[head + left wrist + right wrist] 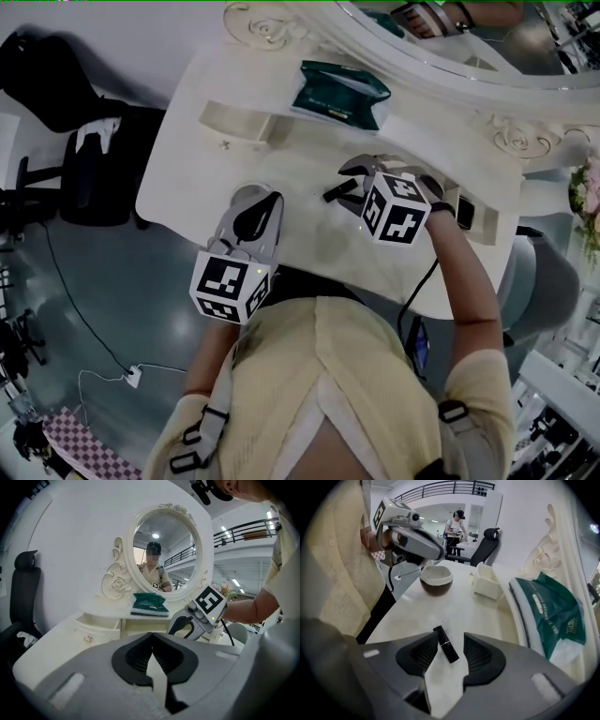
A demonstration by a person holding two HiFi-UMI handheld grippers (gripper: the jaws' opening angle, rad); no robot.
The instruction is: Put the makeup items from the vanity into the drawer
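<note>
**Desk:** What did the R side show?

**Photog:** The right hand-held gripper pointed steeply down at the white tabletop. Its jaws stood apart, w/ a black lipstick lying flat on the tabletop btwn them. The tube lay at a slant, nearer one pad. Neither pad pressed on it, so nothing was gripped.

**Desk:** And the L?

**Photog:** The left hand-held gripper was held low near the person's edge of the tabletop. Its jaws were closed tip to tip w/ nothing in them. Its tips hung over a round brown bowl w/ a pale inside, which stood on the tabletop. Whether they touched the rim couldn't be made out.

**Desk:** Where was the drawer?

**Photog:** A small white drawer stood pulled out at the back of the tabletop on the L side, well apart from the lipstick. Its contents couldn't be seen. A green packet lay on the raised shelf beside it, under the oval mirror.

**Desk:** Anything else in shot?

**Photog:** A black chair stood off to the L of the vanity. The person's bare forearm ran down to the R hand-held gripper's marker cube.
</note>
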